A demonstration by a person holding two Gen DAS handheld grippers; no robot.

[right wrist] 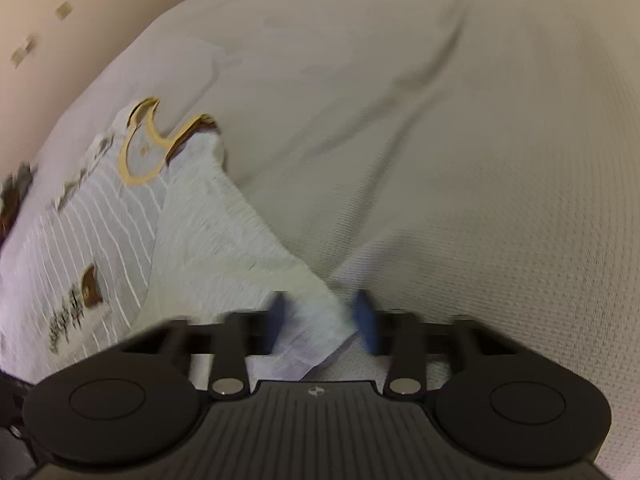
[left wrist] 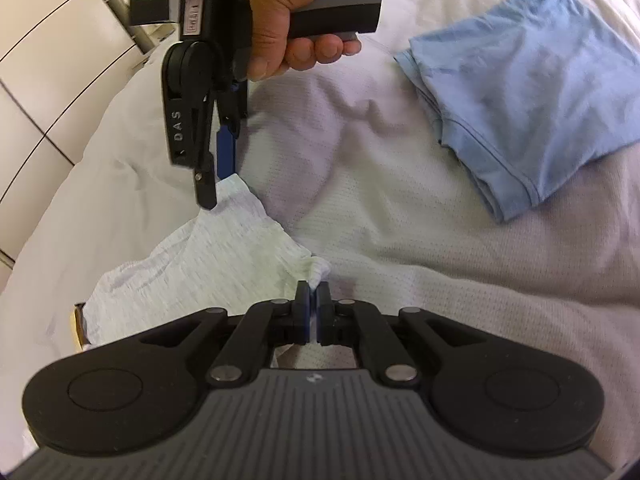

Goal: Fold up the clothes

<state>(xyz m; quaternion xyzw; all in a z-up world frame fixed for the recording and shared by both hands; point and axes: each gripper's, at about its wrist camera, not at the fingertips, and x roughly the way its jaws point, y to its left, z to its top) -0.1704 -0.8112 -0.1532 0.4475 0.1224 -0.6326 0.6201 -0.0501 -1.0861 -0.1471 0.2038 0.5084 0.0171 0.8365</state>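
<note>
Left wrist: white garment (left wrist: 200, 264) diagonal, bunched.

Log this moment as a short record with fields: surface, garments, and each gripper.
surface: white textured bedcover
garment in work: white striped shirt with a yellow-trimmed neckline, one edge lifted off the bed
finished garment: blue shirt, folded, lying apart on the bed
left gripper: jaws shut on a bunched corner of the white striped shirt
right gripper: jaws open, shirt edge lying between them; view blurred
hand: holds the right gripper's handle
</note>
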